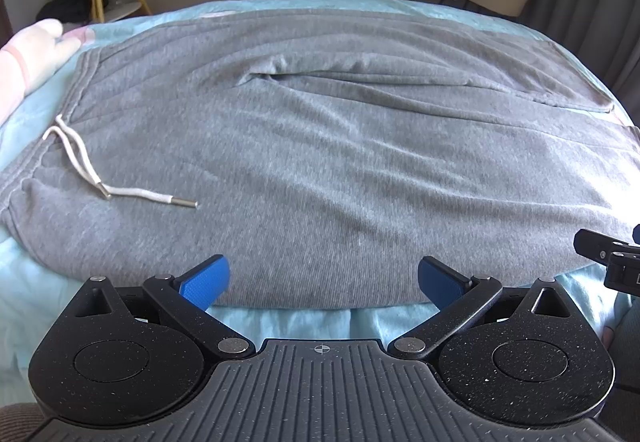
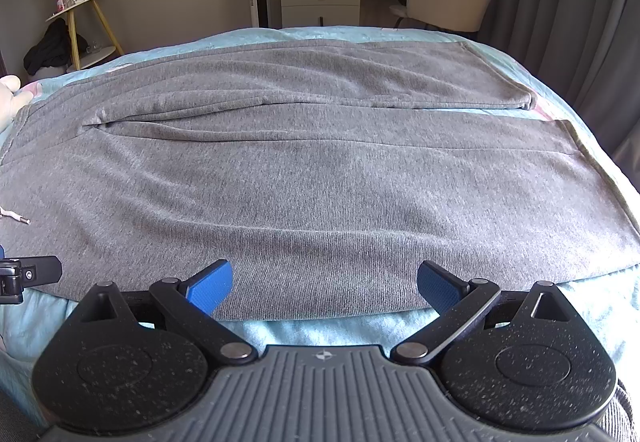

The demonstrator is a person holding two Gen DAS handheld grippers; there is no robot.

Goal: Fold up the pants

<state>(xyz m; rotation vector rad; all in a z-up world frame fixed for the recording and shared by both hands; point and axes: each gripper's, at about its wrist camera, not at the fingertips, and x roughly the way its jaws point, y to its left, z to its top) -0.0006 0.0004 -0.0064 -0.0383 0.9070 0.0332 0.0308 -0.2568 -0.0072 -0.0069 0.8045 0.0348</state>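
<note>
Grey knit pants (image 1: 320, 146) lie spread flat over a light blue bed cover (image 1: 280, 322) and fill the middle of both views. The waistband with its white drawstring (image 1: 80, 158) is at the left of the left wrist view; the two leg ends reach the right side of the right wrist view. The legs lie side by side, one in the upper part of the frame and one in the lower part, with an open seam line between them. No fold is visible, so the task seems to be at its very start: it remains to bring one leg over the other and then to fold the length.

The left gripper (image 1: 323, 278) has its blue pads wide apart at the bottom of its frame, just over the near edge of the pants, with nothing pinched. The right gripper (image 2: 325, 284) stands the same way, jaws apart and empty, at the near edge of the lower leg.

No container is near the pants. In the far background a drawer cabinet (image 2: 320, 2) stands closed, so its contents cannot be told.
</note>
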